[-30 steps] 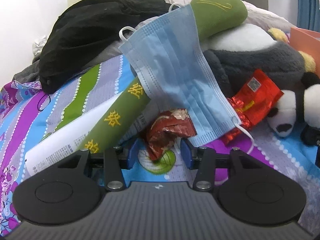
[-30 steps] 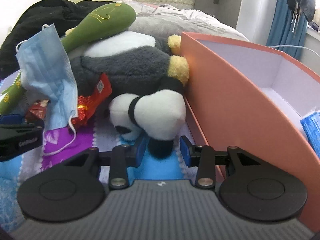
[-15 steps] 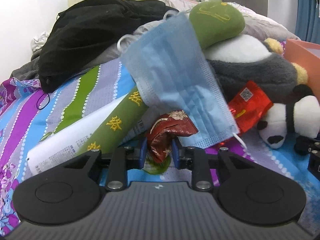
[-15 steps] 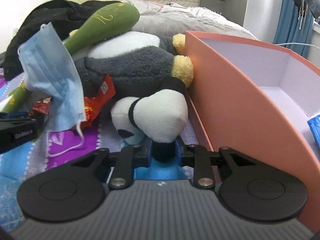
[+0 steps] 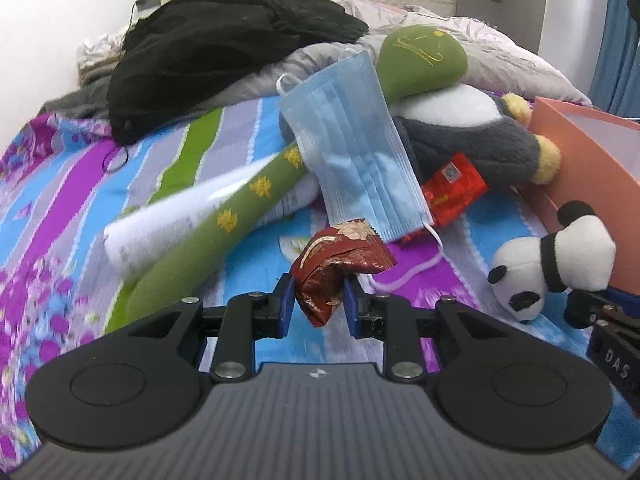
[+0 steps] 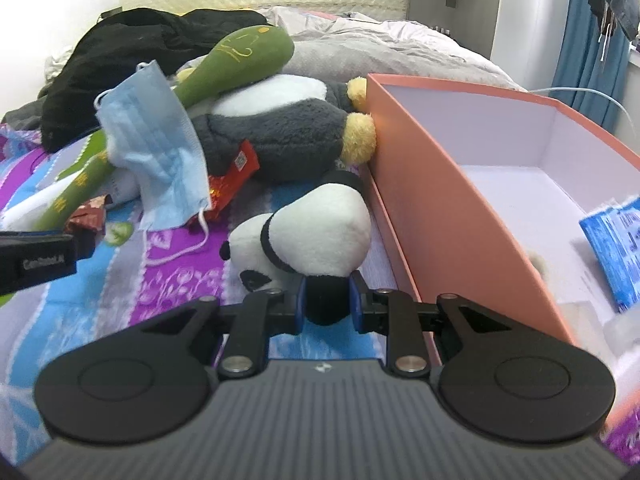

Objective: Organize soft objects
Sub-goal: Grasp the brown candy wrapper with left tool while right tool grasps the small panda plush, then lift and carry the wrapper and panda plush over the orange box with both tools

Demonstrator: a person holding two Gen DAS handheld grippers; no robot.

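Striped bedspread, left gripper pinching snack packet, right gripper clamping panda – paw hidden.

The blue packet at three o'clock is cut by the right-wrist frame edge. The face mask hides the green plush's neck (the printed tube is motion-blurred, unreadable).

Left tool clamped on something, lifted. Right tool clamped too, low, level.
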